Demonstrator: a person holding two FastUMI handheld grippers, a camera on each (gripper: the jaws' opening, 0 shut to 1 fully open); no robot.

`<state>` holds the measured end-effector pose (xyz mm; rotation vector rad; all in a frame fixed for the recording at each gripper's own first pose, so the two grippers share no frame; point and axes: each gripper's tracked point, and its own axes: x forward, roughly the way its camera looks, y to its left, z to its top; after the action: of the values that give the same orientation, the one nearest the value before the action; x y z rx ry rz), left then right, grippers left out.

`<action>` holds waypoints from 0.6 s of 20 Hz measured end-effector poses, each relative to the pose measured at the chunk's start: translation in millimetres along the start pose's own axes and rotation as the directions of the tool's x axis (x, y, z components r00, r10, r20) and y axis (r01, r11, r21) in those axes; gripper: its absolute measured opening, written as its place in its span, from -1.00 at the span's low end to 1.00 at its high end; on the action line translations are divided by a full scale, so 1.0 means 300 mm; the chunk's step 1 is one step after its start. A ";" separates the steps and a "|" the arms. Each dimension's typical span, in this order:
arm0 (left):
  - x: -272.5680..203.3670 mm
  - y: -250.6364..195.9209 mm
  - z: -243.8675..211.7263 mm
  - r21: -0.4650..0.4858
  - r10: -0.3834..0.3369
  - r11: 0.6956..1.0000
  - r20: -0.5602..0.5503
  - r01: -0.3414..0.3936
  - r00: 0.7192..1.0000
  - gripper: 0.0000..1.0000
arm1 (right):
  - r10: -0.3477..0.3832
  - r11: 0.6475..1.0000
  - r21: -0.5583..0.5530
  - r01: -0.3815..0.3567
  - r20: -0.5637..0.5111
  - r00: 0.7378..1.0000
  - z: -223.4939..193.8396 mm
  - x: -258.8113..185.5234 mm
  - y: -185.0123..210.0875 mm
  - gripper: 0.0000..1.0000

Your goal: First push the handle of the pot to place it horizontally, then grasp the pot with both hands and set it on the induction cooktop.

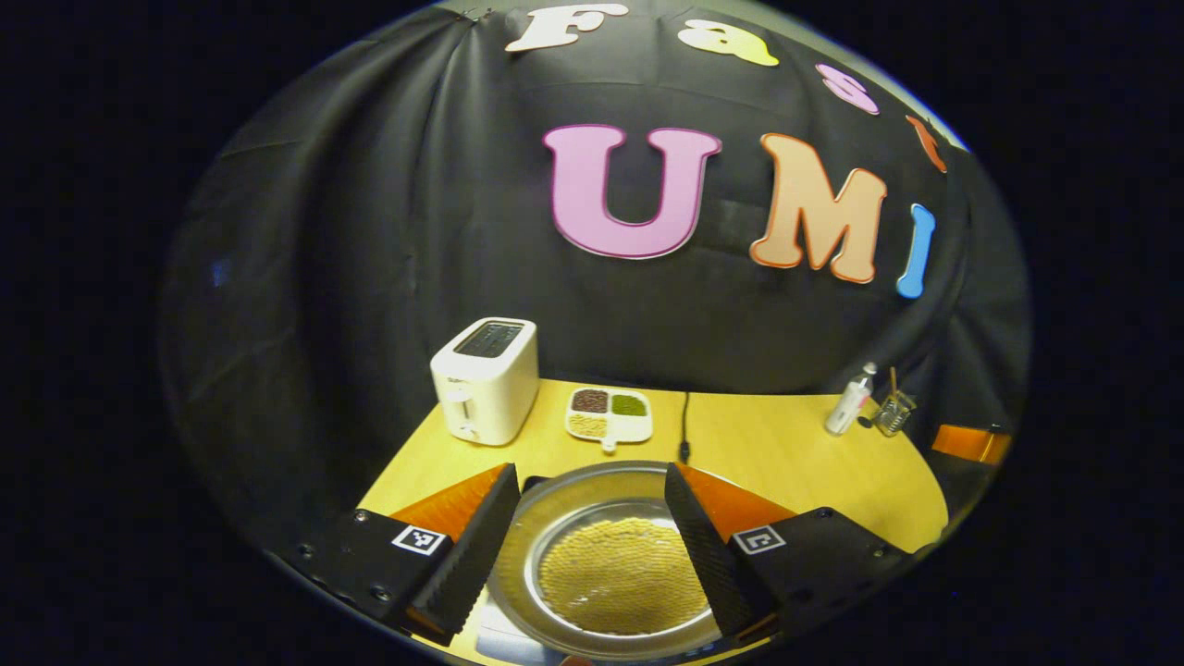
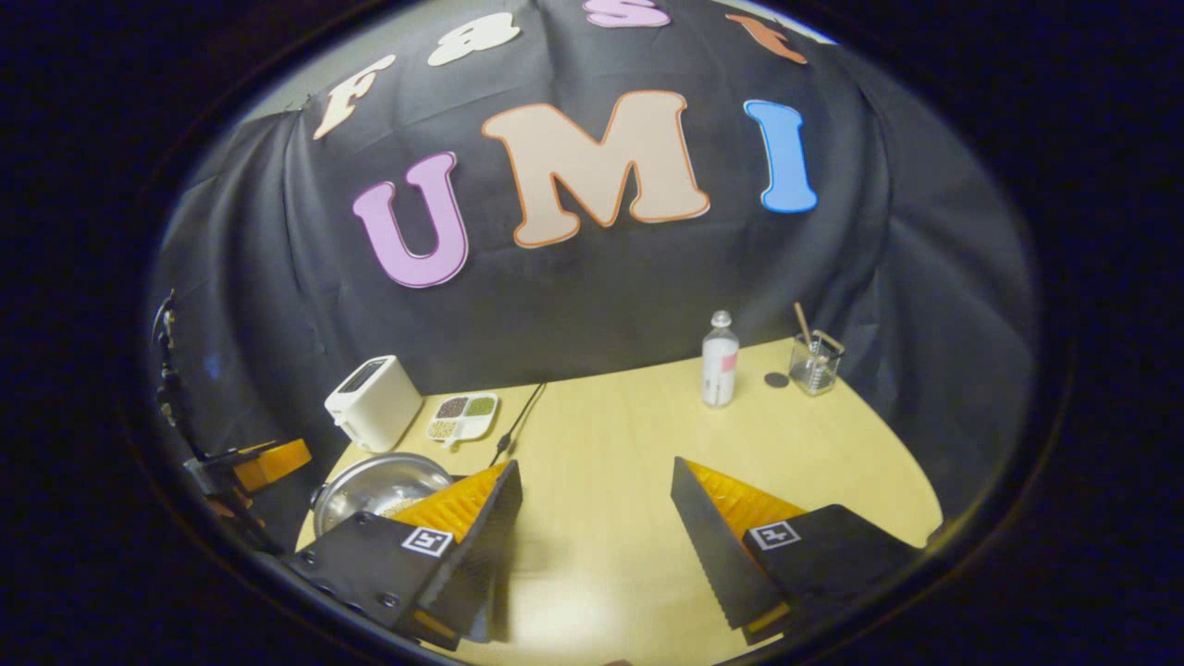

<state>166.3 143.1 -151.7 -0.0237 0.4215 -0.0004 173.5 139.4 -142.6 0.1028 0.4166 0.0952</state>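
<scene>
Pot (image 1: 610, 564) sat on the yellow table (image 1: 768, 444) at its near edge, directly below the left gripper (image 1: 592, 546). Shiny steel, round, with a pale honeycomb-patterned floor inside. Seen between that gripper's two fingers, which stood wide apart and pressed on nothing. Handle not made out from this angle; its direction could not be told. Induction cooktop not identified either; a dark cord (image 1: 684, 425) ran from the back of the table toward the pot.

Behind the pot: a white toaster (image 1: 486, 379), a small divided dish (image 1: 609, 413) of beans or grains, and farther right a clear bottle (image 1: 851, 400) and a glass jar (image 1: 894, 412) with a stick in it.

In the right gripper view, right gripper (image 2: 597, 527) hung over bare table, fingers likewise spread wide, holding nothing. Pot (image 2: 375, 486) showed at lower left, partly hidden behind the gripper's own finger, well apart from the gap.

Risks, as judged: pushing blind at a handle not yet located could spin or slide the pot off the near edge. Smooth steel rim likely slippery for a two-sided lift; uneven grips could tip it. Cord could snag.

Differences between views: left gripper view gave the pot's interior from above. Right gripper view gave the pot's outer wall, the open table to its right, and an orange device (image 2: 268, 462) beyond the table's left edge, possibly the other gripper.
</scene>
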 end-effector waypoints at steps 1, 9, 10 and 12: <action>-0.016 -0.049 0.018 0.002 -0.001 1.000 0.014 0.001 1.000 0.93 | 0.000 1.000 -0.020 0.000 0.016 1.000 0.024 -0.057 -0.027 0.99; -0.147 -0.456 0.211 -0.021 -0.061 0.998 0.162 0.065 0.985 0.93 | 0.035 0.999 -0.022 -0.031 0.201 0.979 0.298 -0.282 -0.276 0.86; -0.167 -0.501 0.233 -0.019 -0.070 0.997 0.184 0.074 0.980 0.93 | 0.034 0.999 -0.023 -0.029 0.232 0.972 0.340 -0.315 -0.318 0.86; -0.211 -0.585 0.263 -0.001 -0.086 0.996 0.223 0.088 0.971 0.93 | 0.020 0.999 -0.030 -0.011 0.287 0.958 0.412 -0.388 -0.400 0.86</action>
<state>141.7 -30.1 -49.6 -0.0523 0.1957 -0.0815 126.7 -2.6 1.9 0.0906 0.1231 0.0999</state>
